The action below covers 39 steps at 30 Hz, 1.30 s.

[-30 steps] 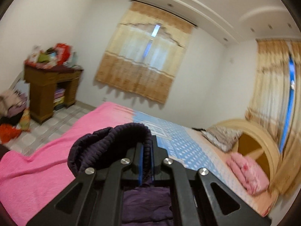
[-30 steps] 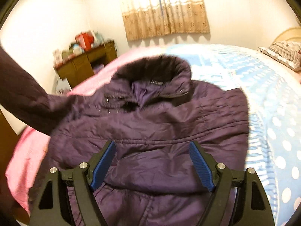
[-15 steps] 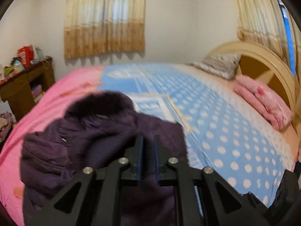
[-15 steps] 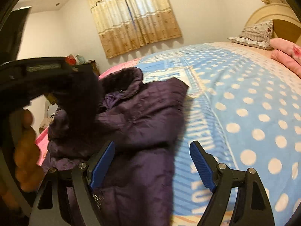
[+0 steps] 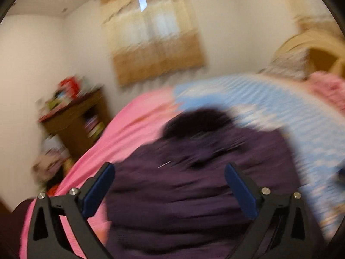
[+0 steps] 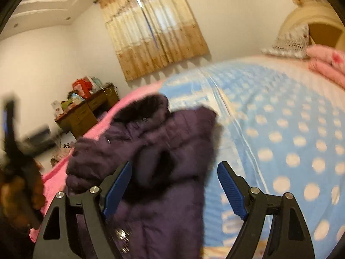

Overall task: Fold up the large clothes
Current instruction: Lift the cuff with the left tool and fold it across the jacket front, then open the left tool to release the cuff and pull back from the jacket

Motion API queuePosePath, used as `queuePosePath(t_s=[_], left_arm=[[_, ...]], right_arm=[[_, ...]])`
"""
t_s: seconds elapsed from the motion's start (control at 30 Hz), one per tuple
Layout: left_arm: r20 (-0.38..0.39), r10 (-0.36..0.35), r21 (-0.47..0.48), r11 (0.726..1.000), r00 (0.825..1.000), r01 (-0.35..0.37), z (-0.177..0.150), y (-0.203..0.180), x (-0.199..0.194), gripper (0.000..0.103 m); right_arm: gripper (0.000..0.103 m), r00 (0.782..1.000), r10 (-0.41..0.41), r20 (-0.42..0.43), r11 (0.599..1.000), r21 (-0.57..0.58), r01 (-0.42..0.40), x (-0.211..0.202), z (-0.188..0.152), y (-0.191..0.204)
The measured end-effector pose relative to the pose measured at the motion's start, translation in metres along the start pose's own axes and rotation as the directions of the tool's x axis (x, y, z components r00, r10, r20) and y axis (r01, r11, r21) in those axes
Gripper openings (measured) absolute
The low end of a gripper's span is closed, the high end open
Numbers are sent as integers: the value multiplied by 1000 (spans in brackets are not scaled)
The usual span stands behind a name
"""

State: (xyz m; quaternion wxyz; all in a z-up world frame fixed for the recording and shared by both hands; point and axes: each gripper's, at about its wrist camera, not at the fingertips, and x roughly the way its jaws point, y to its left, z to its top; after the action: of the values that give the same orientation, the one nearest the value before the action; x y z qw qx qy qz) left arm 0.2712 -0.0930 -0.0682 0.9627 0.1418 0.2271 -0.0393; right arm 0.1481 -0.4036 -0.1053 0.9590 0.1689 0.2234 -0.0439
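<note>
A dark purple quilted jacket (image 5: 194, 183) with a black fur collar (image 5: 194, 123) lies on the bed, one sleeve folded across its front. It also shows in the right wrist view (image 6: 155, 151). My left gripper (image 5: 169, 183) is open and empty, just above the jacket's body. My right gripper (image 6: 174, 185) is open and empty, above the jacket's right side. The left gripper and the hand holding it show blurred at the left edge of the right wrist view (image 6: 13, 151).
The bed has a pink blanket (image 5: 133, 120) on the left and a blue dotted sheet (image 6: 291, 140) on the right. A pillow (image 6: 289, 41) and folded pink bedding (image 6: 325, 62) lie by the headboard. A cluttered wooden desk (image 6: 86, 112) stands by the wall.
My left gripper has let go of the purple sleeve and opened; the sleeve now lies across the jacket. The right gripper stays open and has shifted slightly.
</note>
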Motion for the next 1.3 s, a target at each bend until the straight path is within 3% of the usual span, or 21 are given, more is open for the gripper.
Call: queuePosePath(t_s=[0.07, 0.17, 0.27, 0.33, 0.37, 0.5, 0.63, 0.8, 0.9, 0.97, 1.03, 1.17, 1.23, 1.3], left_arm=[[-84, 103, -17, 994, 991, -105, -10, 31, 33, 103], [-204, 153, -52, 985, 967, -167, -32, 62, 68, 103], [-263, 136, -78, 984, 955, -161, -52, 68, 82, 103], [-293, 126, -92, 983, 948, -159, -60, 69, 87, 103], [-296, 116, -106, 983, 948, -153, -63, 71, 87, 103], [-281, 86, -141, 981, 956, -130, -67, 63, 90, 103], [-242, 60, -182, 978, 968, -106, -61, 60, 81, 103], [-112, 39, -189, 980, 993, -60, -22, 57, 61, 103], [-175, 51, -185, 979, 983, -84, -19, 58, 90, 103], [-281, 68, -171, 978, 957, -119, -35, 57, 120, 103], [-346, 36, -176, 979, 938, -103, -57, 55, 136, 103], [-348, -49, -241, 970, 936, -39, -71, 61, 137, 103], [-348, -58, -247, 968, 936, -32, -71, 61, 137, 103], [-347, -52, -246, 969, 936, -37, -71, 60, 136, 103]], right_arm=[[82, 999, 31, -13, 998, -50, -32, 13, 17, 20], [82, 997, 54, -56, 989, -131, -61, 40, 36, 53], [82, 981, 82, -175, 967, -225, -121, 79, 29, 88], [81, 968, 49, -247, 962, -247, -112, 103, 12, 94], [76, 960, 33, -278, 962, -251, -105, 111, 3, 92], [75, 923, -84, -374, 954, -298, -33, 143, -37, 75], [75, 923, -105, -369, 945, -327, -23, 145, -46, 71], [75, 927, -135, -351, 928, -374, -6, 143, -52, 72], [75, 923, -127, -362, 929, -369, -17, 138, -54, 71], [75, 921, -125, -369, 929, -369, -21, 135, -53, 72], [75, 918, -121, -377, 928, -371, -30, 132, -55, 70], [75, 912, -120, -392, 924, -380, -42, 131, -57, 71], [75, 905, -126, -407, 928, -370, -38, 124, -51, 73], [75, 924, -128, -361, 942, -336, -1, 104, -37, 75]])
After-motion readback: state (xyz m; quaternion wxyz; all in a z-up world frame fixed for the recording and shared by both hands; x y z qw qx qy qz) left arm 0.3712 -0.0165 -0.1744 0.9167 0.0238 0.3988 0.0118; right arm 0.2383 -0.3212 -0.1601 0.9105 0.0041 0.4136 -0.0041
